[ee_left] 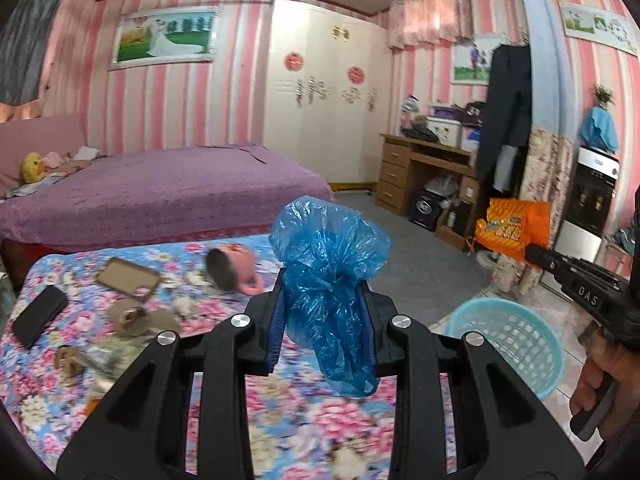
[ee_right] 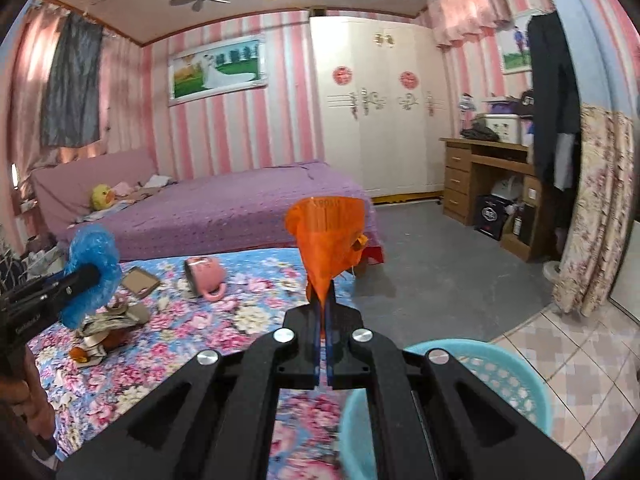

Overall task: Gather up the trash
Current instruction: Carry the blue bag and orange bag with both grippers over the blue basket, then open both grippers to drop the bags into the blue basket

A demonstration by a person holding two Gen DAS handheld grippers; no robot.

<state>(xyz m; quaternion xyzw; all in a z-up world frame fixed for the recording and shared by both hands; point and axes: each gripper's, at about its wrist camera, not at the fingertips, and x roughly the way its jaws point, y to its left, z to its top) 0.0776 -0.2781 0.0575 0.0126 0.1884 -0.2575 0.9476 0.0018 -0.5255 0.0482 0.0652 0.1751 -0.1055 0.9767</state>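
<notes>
Both grippers carry trash above the floral blanket (ee_left: pixel 248 420): my left gripper (ee_left: pixel 324 322) clamps a crumpled blue plastic bag (ee_left: pixel 328 276), my right gripper (ee_right: pixel 325 344) is pinched tight on an orange snack wrapper (ee_right: pixel 326 236). I hold them raised because the turquoise basket (ee_right: pixel 496 384), near my right side, should receive both, I think.

A crumpled blue plastic bag (ee_left: pixel 330 288) is pinched between the left fingers (ee_left: pixel 276 320), bunched above them and sagging below. A flattened orange snack wrapper (ee_right: pixel 326 240) stands upright, fanning out above the right fingers (ee_right: pixel 316 312) clamping its narrow end. A light blue perforated basket (ee_right: pixel 500 380) sits below, right of both.
</notes>
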